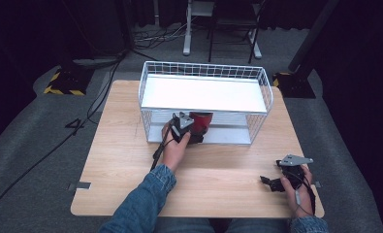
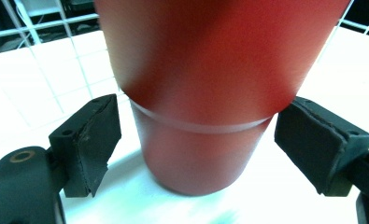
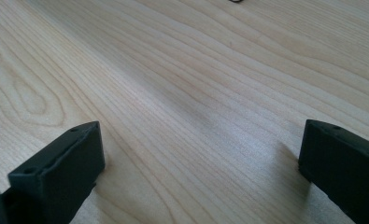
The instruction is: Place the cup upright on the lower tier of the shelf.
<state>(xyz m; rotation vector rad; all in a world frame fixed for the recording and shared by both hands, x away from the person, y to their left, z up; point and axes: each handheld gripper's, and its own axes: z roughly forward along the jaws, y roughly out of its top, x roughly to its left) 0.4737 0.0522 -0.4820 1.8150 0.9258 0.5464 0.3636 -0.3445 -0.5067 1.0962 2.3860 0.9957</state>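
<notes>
While the left gripper (image 1: 191, 130) reaches into the lower level of the white wire rack (image 1: 262, 99), the red cup (image 2: 210, 93) stands directly between its two pads, dead ahead of the fingers and very close. In the left gripper view the jaws stand wide, one pad (image 2: 91, 140) just off the cup's left flank and the other off its right, each with a sliver of white shelf showing between rubber and red wall, so nothing is clamped at this moment. The cup's long axis runs upright, crosswise to the line joining the pads, with its base resting on the rack's white floor; a pale seam rings it about level with the pads. Whether the cup is about to be gripped or has just been let go cannot be read from these pictures; either way, a straight closing of the pads would meet its round sides squarely. The right gripper (image 1: 271, 183) rests well apart on the wooden table (image 1: 131, 160), its jaws spread wide over bare wood and holding nothing, so the left hand is by far the nearer.
</notes>
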